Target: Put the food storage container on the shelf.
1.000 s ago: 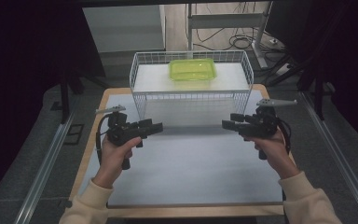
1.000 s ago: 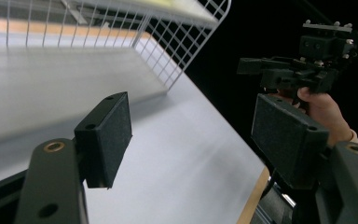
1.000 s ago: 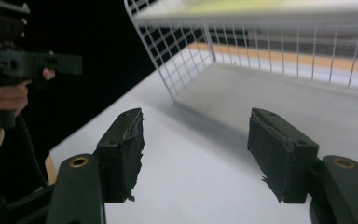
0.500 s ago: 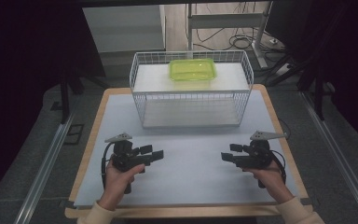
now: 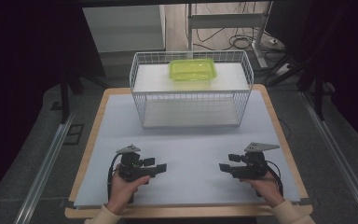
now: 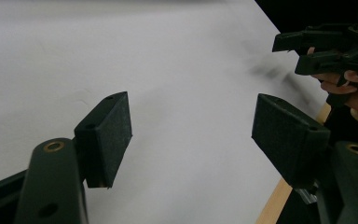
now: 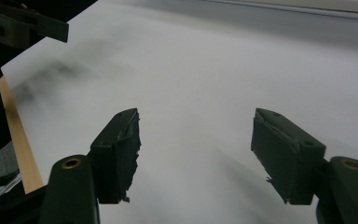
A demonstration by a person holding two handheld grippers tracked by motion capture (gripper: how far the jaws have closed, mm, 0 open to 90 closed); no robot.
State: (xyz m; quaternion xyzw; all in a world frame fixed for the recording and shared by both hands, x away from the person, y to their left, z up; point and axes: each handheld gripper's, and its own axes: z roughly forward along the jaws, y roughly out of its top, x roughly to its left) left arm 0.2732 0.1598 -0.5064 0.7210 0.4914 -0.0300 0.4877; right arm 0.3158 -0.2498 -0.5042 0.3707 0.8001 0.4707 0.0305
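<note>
Both grippers sit low at the near edge of the table: the left gripper (image 5: 161,167) and the right gripper (image 5: 223,166) point at each other, well apart. Each one's own view shows its jaws spread wide with nothing between them (the high view is too small to settle this). Under and between them lies a white sheet (image 5: 191,144). Farther off, beyond both, stands a white wire basket (image 5: 191,95), seen from the high view, with a green lidded container (image 5: 192,69) toward its far side.
</note>
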